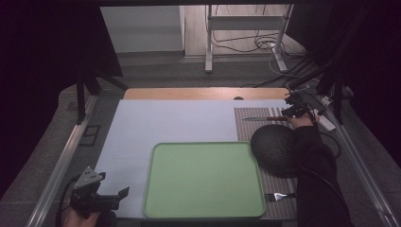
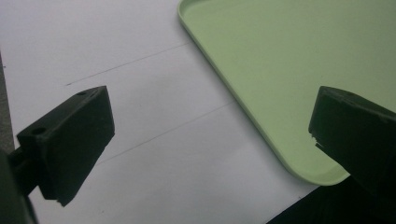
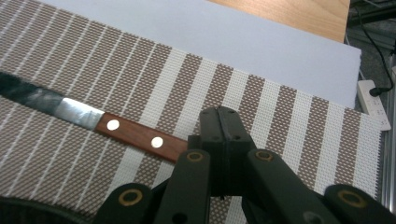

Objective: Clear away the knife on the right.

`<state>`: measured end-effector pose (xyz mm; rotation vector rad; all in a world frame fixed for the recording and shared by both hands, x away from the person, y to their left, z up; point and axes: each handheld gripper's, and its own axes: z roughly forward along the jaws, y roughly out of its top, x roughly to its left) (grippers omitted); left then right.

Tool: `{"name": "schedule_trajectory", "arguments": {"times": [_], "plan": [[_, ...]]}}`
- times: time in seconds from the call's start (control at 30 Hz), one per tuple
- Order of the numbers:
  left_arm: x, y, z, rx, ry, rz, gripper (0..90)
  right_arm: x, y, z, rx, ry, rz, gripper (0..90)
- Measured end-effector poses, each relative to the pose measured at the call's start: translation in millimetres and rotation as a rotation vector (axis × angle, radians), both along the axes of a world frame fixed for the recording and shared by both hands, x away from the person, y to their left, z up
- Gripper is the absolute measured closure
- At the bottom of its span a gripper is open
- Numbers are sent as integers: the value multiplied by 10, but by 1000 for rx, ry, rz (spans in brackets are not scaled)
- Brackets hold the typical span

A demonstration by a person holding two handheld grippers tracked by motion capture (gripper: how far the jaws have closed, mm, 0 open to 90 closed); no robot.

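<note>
You are working at a wooden table (image 1: 203, 93) covered by a pale lavender-white sheet (image 1: 179, 120), with dark walls to either side and a metal stand (image 1: 246, 38) and loose cables (image 1: 250, 45) on the floor beyond. A light green rectangular plastic tray (image 1: 204, 178) lies near the front edge. To its right runs a brown-and-cream striped woven placemat (image 3: 261, 98), carrying a dark round woven mat (image 1: 275, 149) and, near the front, a silver metal fork (image 1: 279, 195).

Your left gripper (image 1: 118, 196) hovers low at the front left corner, pointing toward the tray; its jaws stand wide apart with nothing between them, and in the left gripper view the tray's rounded corner (image 2: 322, 175) lies under the gap.

Your right arm reaches forward in a dark sleeve (image 1: 314, 161) to the far right, where your right gripper (image 3: 223, 122) has its jaws pressed together at the end of the wooden-handled knife (image 3: 135, 131). The knife lies flat on the striped placemat, blade pointing left. Whether the jaws actually pinch the handle's end, you cannot tell.
</note>
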<state>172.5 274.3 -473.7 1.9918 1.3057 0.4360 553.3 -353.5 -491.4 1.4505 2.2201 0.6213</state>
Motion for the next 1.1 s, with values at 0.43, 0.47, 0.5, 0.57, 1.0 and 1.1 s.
{"name": "schedule_trajectory", "arguments": {"times": [0.43,0.47,0.5,0.57,1.0,1.1], "plan": [[-2,-6,0,4,-1,-5,8,-19,-61,-81,-2,46,-20,895],[-3,-6,1,4,-1,-5,8,-32,-66,-83,-3,46,-20,894],[-3,-6,1,4,-2,-5,8,-46,-70,-82,1,53,-18,895],[-3,-7,1,5,-2,-6,8,-75,-76,-77,6,63,-9,894],[-3,-18,1,12,-2,-9,10,-227,-132,-54,53,130,22,895],[-5,-21,2,14,-3,-10,10,-231,-129,-56,53,129,21,895]]}}
